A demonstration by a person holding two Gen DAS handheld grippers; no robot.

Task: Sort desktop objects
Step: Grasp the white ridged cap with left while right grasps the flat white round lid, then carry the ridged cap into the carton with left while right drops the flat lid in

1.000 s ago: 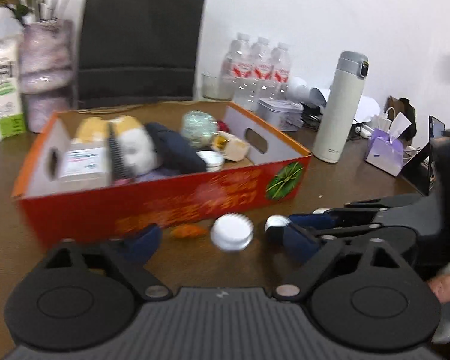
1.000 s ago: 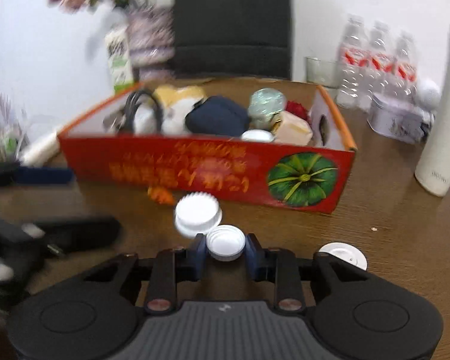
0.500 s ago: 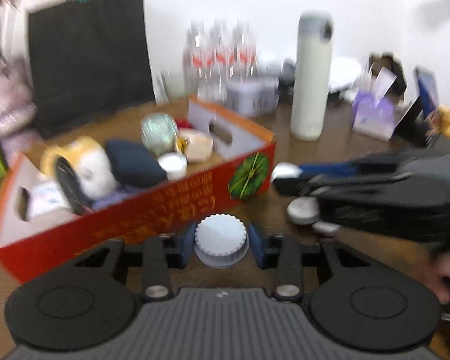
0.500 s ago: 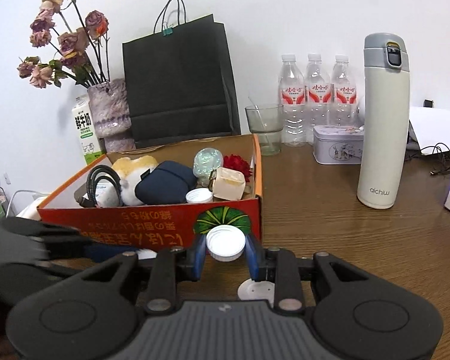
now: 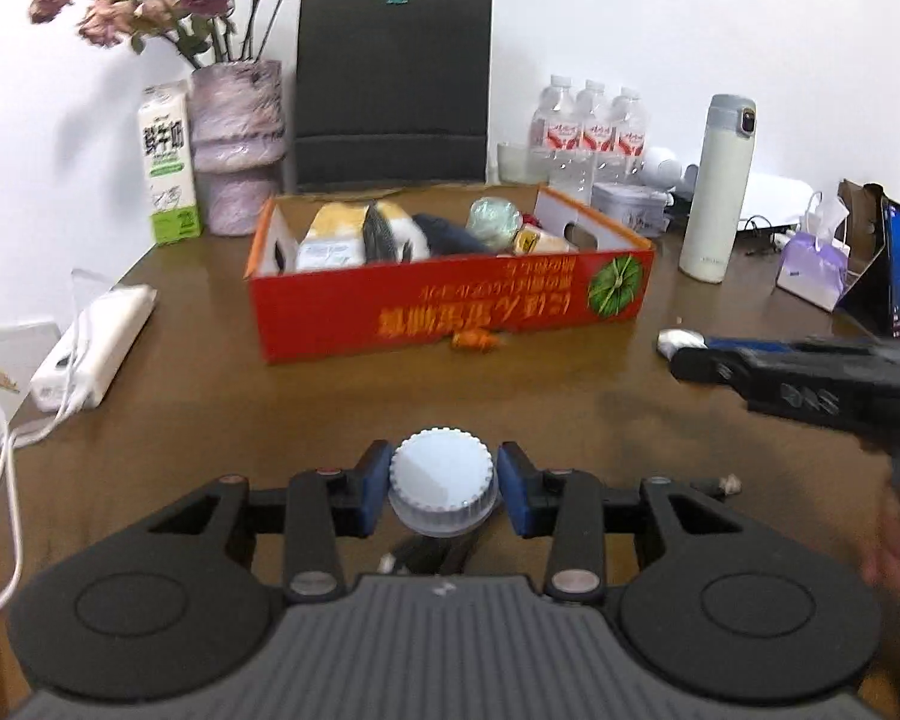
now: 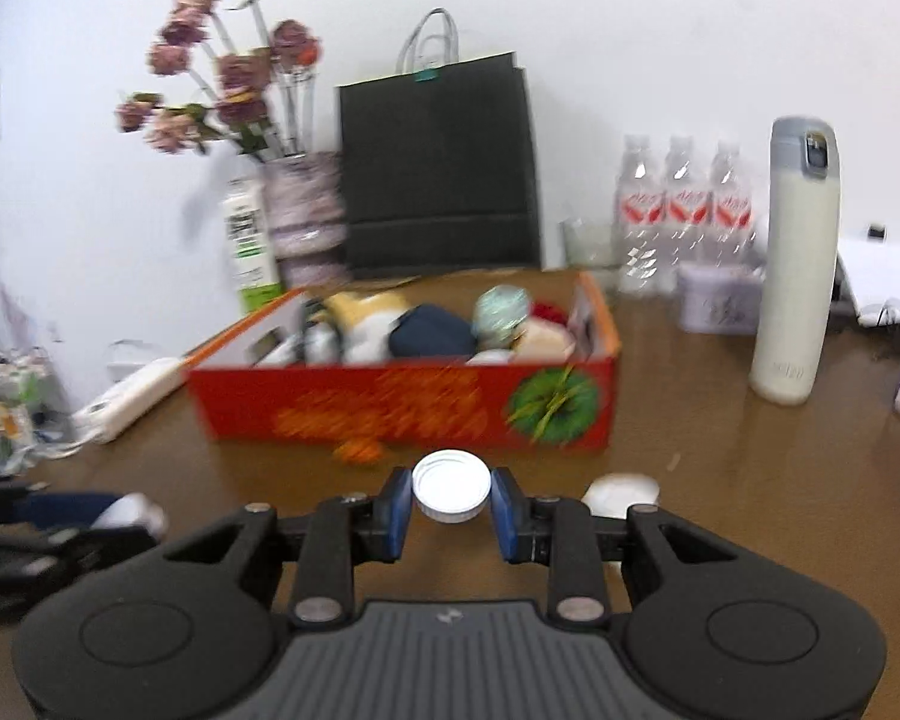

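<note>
The left gripper has its jaws clamped on a large ribbed white lid, the blue pads pressing its rim at 3 and 9 o'clock, held above the brown bench. The right gripper likewise grips a smaller white cap, hollow side facing the camera, between its blue pads. In the left wrist view the right gripper enters at 3 o'clock, with part of a hand behind it.

At 12 o'clock from both grippers, well apart from them, sits the red cardboard box, packed with a dark pouch, a pale green ball and other blurred items. A small orange thing lies on the bench against the box's near wall. Another white lid rests on the bench at 3 o'clock of the right gripper, just beside it.

Behind the box stand a black paper bag, a vase of dried roses, a milk carton, three water bottles and a white flask.
</note>
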